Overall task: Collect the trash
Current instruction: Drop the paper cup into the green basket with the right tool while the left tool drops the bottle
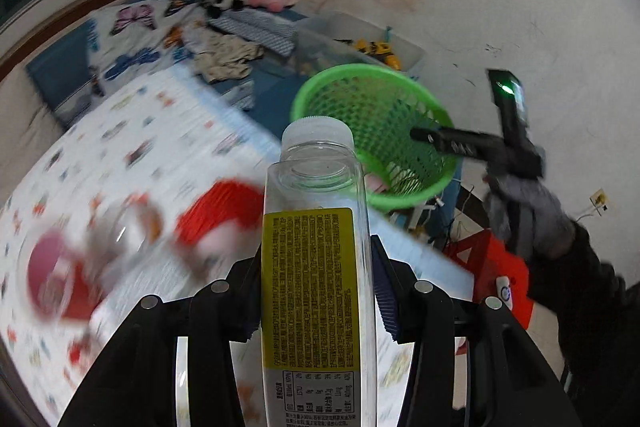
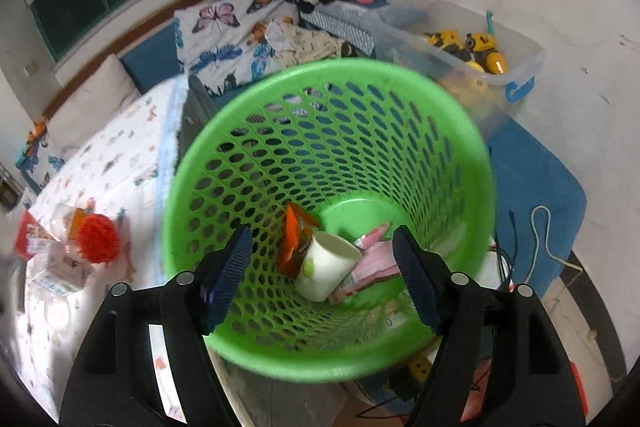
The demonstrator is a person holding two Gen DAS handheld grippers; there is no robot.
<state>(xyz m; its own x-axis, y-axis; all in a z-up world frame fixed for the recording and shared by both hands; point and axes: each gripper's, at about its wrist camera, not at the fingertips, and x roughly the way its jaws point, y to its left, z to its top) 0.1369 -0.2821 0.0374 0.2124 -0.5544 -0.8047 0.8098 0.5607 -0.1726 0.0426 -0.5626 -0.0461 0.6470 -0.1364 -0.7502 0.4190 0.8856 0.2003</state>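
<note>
Clear plastic fills the near view of my left gripper (image 1: 316, 291): its jaws are clamped on the sides of an empty bottle (image 1: 316, 247) with a yellow label and a white cap, held cap-forward above the bed (image 1: 132, 131). My right gripper (image 2: 322, 267) stands with its jaws wide apart and nothing between them, poised just over the mouth of the green basket (image 2: 224, 163).

Down in that basket lie a white paper cup (image 2: 324, 267), an orange wrapper (image 2: 294, 243) and a pink packet (image 2: 376, 259). From the left wrist view the basket sits a little beyond the bottle, at the bed's edge.

On the patterned sheet, more litter waits: a red ribbed lid (image 2: 98, 239) and a heap of crumpled wrappers (image 2: 52, 259) beside it.

I judge the step in hand to be carrying the bottle over to drop it. Next I need to bring its cap past the rim, clear of my right gripper, before letting go.
</note>
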